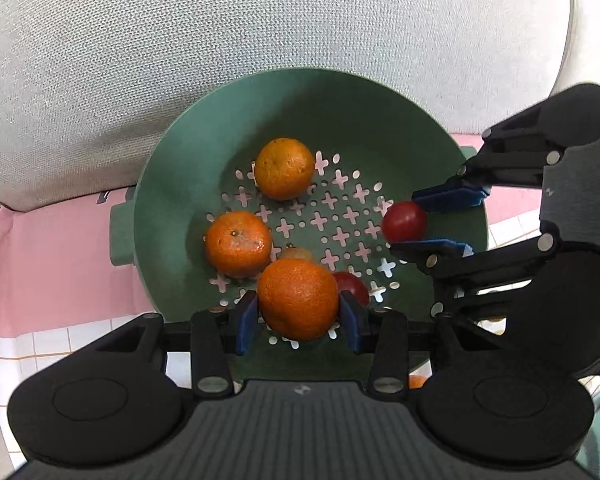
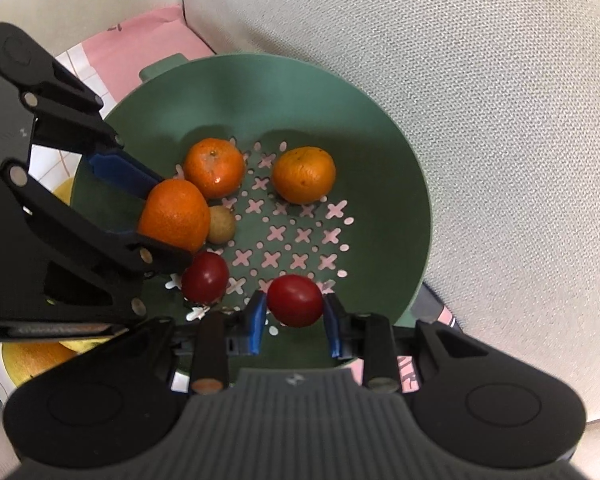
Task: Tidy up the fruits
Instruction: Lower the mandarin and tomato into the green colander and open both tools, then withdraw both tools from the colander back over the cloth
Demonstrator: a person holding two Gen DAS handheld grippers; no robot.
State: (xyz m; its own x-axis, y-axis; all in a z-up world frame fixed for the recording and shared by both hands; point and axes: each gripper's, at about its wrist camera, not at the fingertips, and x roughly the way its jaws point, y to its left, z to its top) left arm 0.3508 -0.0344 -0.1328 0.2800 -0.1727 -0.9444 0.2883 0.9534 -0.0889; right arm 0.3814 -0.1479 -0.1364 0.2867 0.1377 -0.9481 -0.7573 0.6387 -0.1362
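Perforated green colander [image 1: 220, 128], gripper [image 1: 298, 318] clamping dimpled round tangerine [image 1: 298, 300]

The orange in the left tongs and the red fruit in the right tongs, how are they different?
The orange is bigger and bumpy-skinned; the red fruit is smaller, smooth and shiny. The orange sits in the left tongs; the red fruit sits in the right tongs. Both are round, pinched between blue pads, and held over the green strainer bowl.
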